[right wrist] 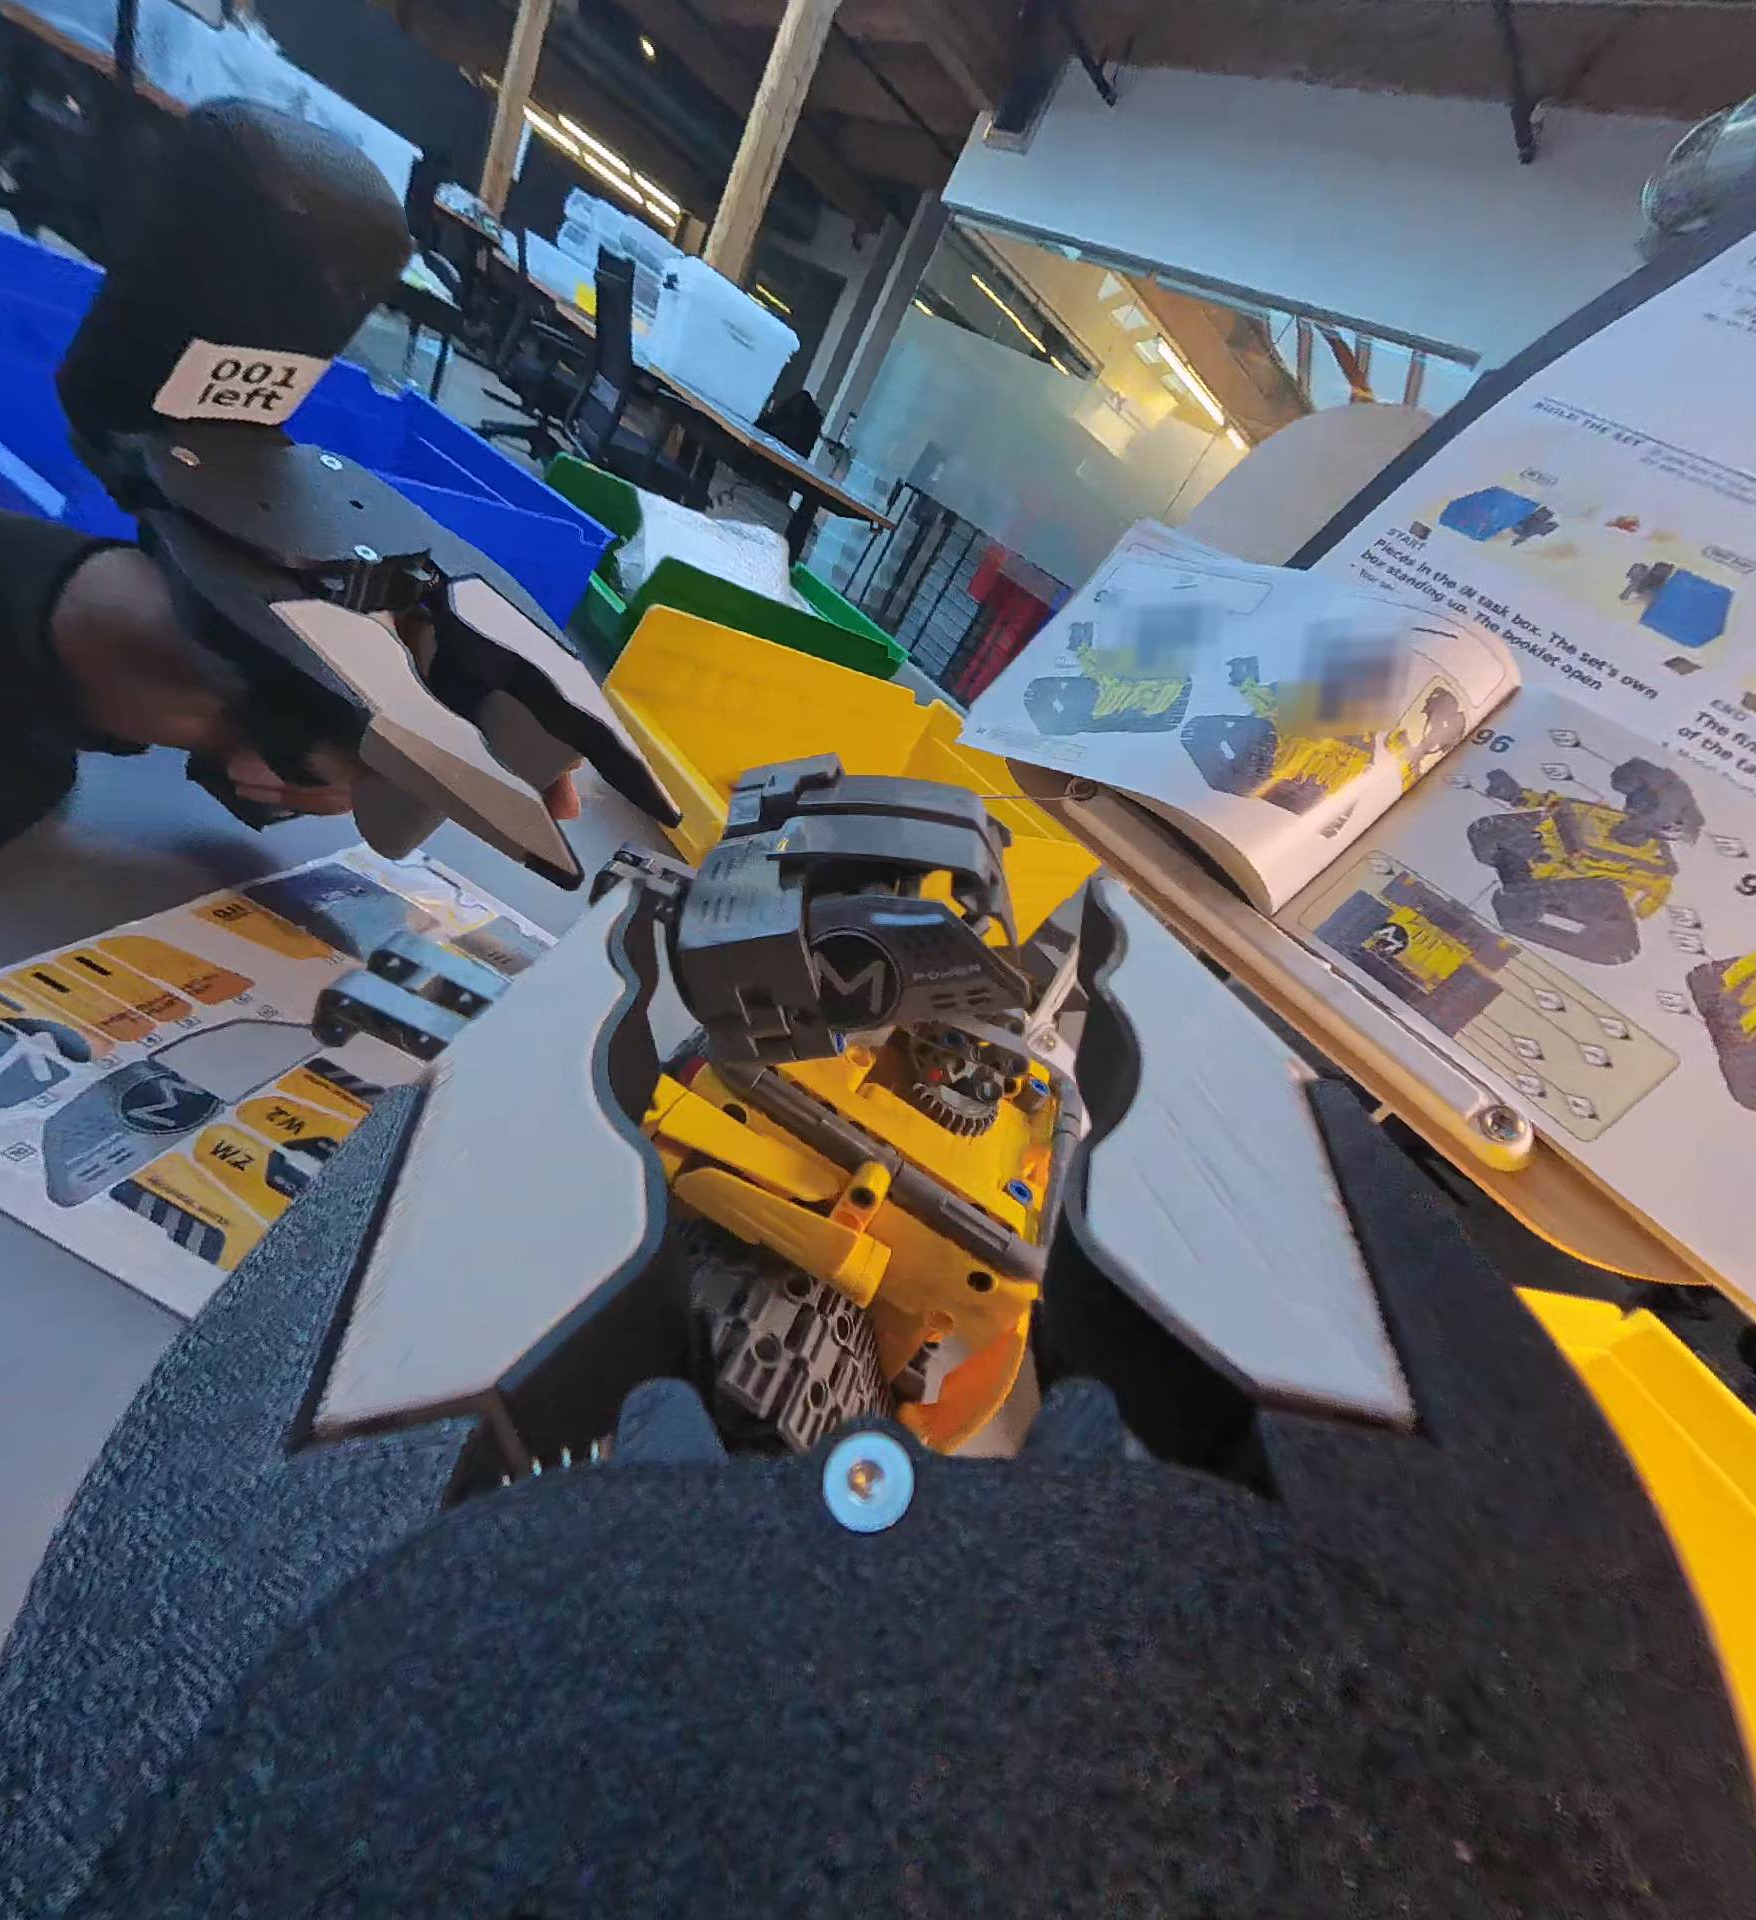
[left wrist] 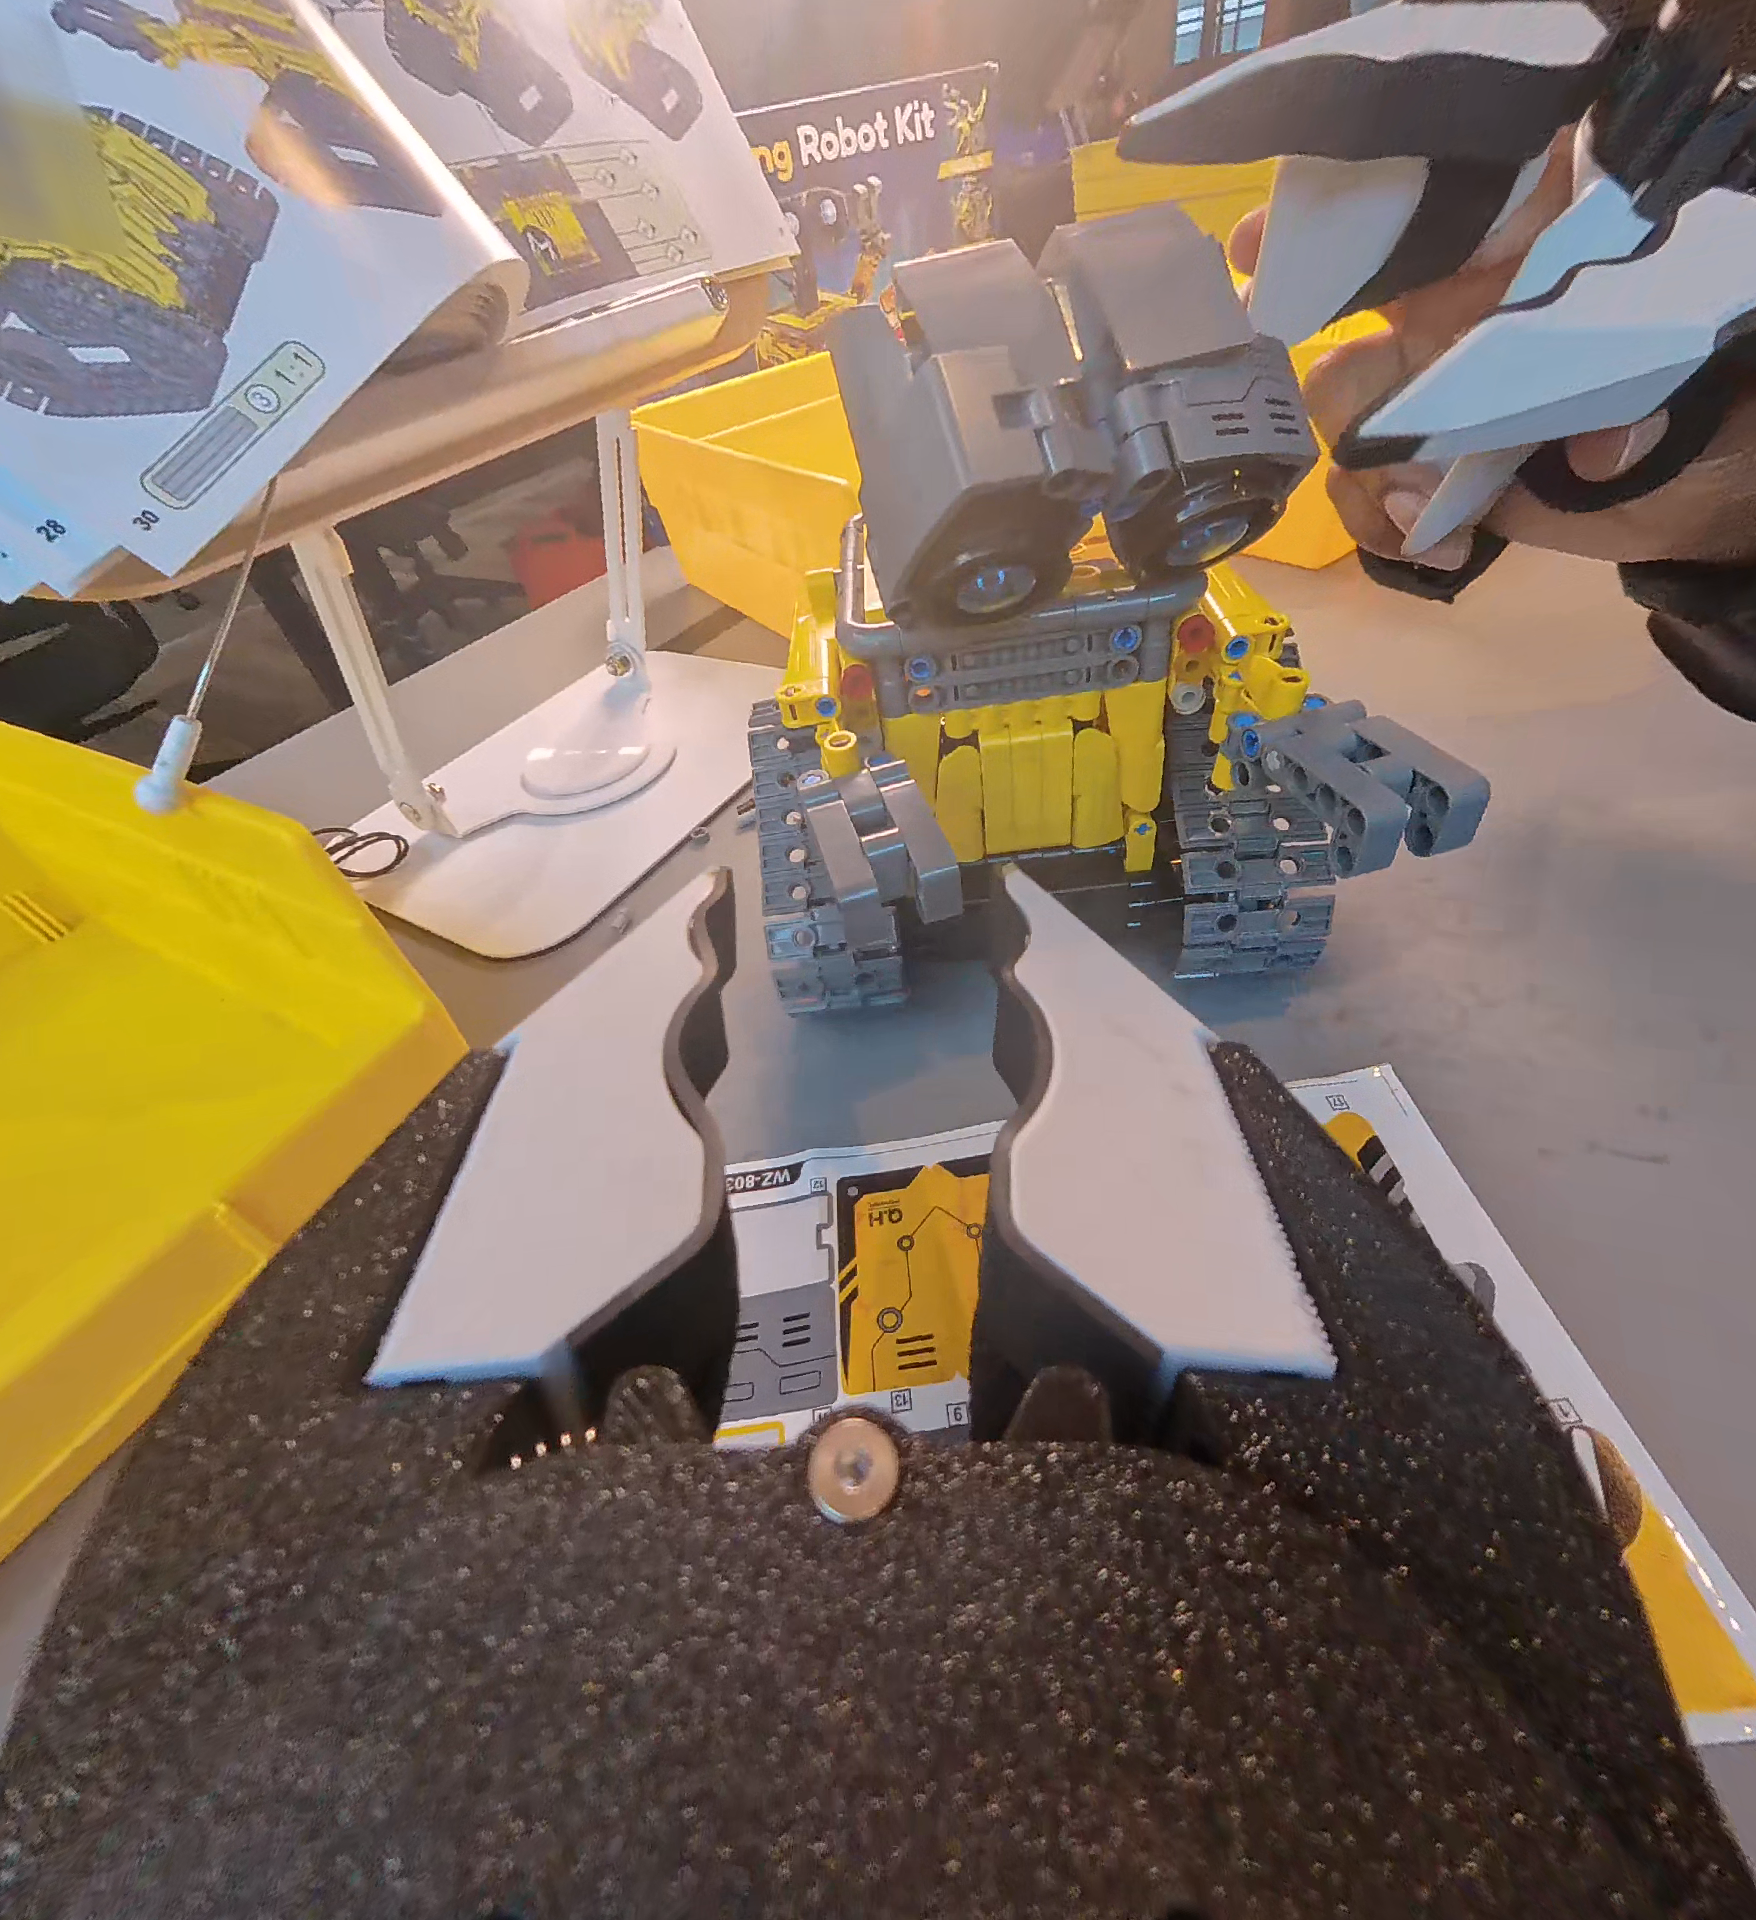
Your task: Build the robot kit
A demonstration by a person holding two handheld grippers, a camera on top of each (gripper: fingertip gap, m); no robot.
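1. We are looking at a yellow-and-grey brick-built tracked robot [left wrist: 1035, 665] standing upright on the grey table [left wrist: 1580, 935], its binocular head [left wrist: 1071, 416] tilted, its two grey claw arms reaching forward.
2. The left gripper [left wrist: 863, 914] is hovering low, just in front of the robot's treads; its jaws are standing apart with nothing between them, and its tips are near the robot's claw without touching, as far as we can tell.
3. The right gripper [right wrist: 858, 935] is hanging above and behind the robot, jaws wide, flanking the head and upper body. We cannot tell whether either finger is touching the model; it is not clamping anything.
4. A sticker sheet [left wrist: 915, 1288] is lying flat on the table under the left gripper.
5. An open instruction booklet [right wrist: 1258, 707] is resting on a white stand [left wrist: 541, 769], beside a larger printed sheet [right wrist: 1632, 727].
6. Yellow bins [left wrist: 105, 1091] are sitting at the sides and behind the robot; blue bins [right wrist: 458, 499] and green ones are farther back.
7. The room is showing workshop tables, office chairs and timber posts.
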